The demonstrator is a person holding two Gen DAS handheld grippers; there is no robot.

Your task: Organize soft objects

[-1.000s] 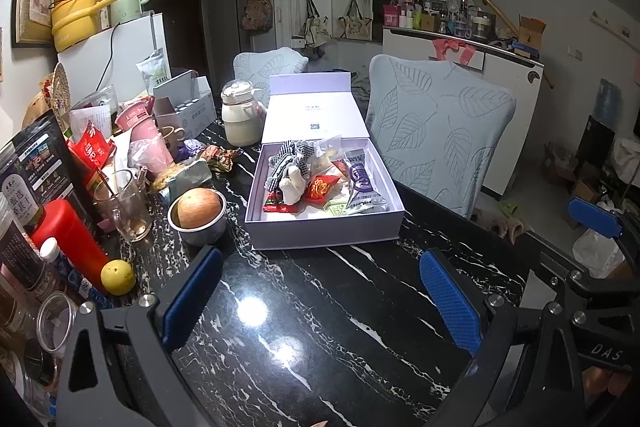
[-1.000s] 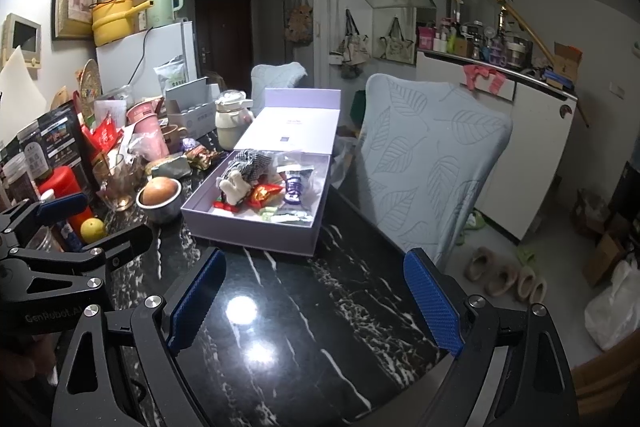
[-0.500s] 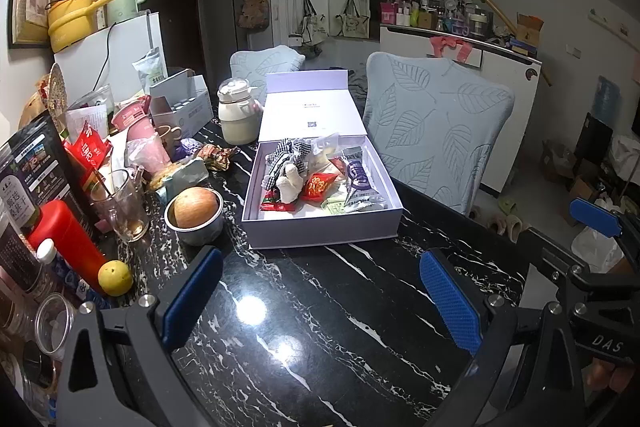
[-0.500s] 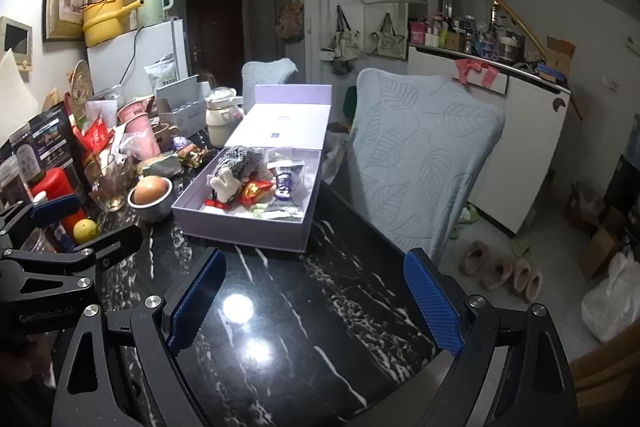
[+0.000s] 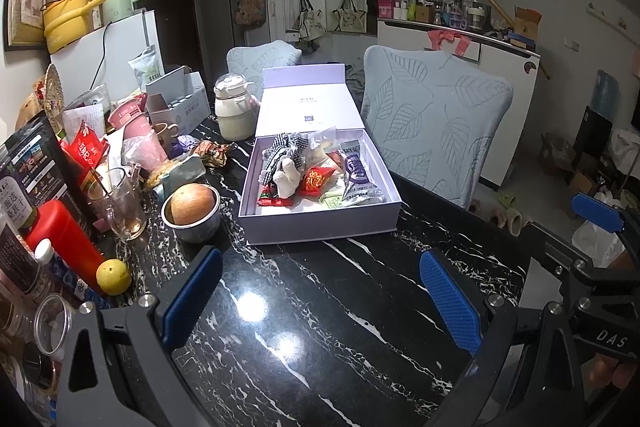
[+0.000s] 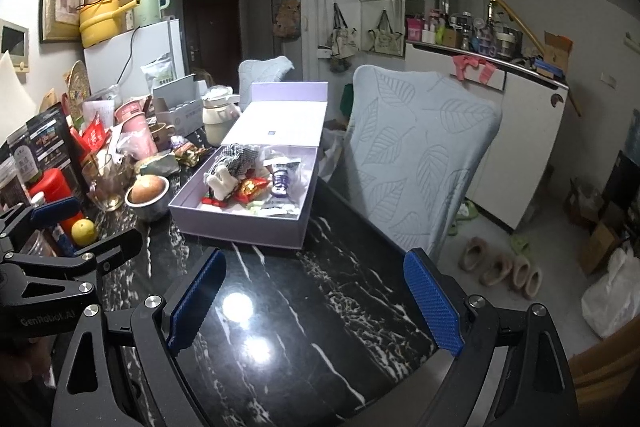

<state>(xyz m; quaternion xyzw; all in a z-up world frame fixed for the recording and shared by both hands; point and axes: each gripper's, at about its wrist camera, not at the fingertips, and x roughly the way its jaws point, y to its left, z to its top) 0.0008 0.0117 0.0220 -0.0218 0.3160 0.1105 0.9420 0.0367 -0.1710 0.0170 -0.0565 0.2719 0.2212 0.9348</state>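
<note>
Both grippers hold the same stance as in the earlier frames, and nothing on the table has shifted. The left gripper (image 5: 320,301) has its jaws spread wide with nothing between them; the right gripper (image 6: 316,301) likewise. Bare black marble table (image 5: 328,339) lies under and ahead of both. Its right edge runs beside the leaf-patterned chair (image 6: 420,155); clutter crowds the left side. The lavender box (image 5: 320,223), lid open, sits ahead, holding a checked cloth (image 5: 286,149), a white soft toy (image 5: 287,179) and snack packets (image 5: 356,175).
</note>
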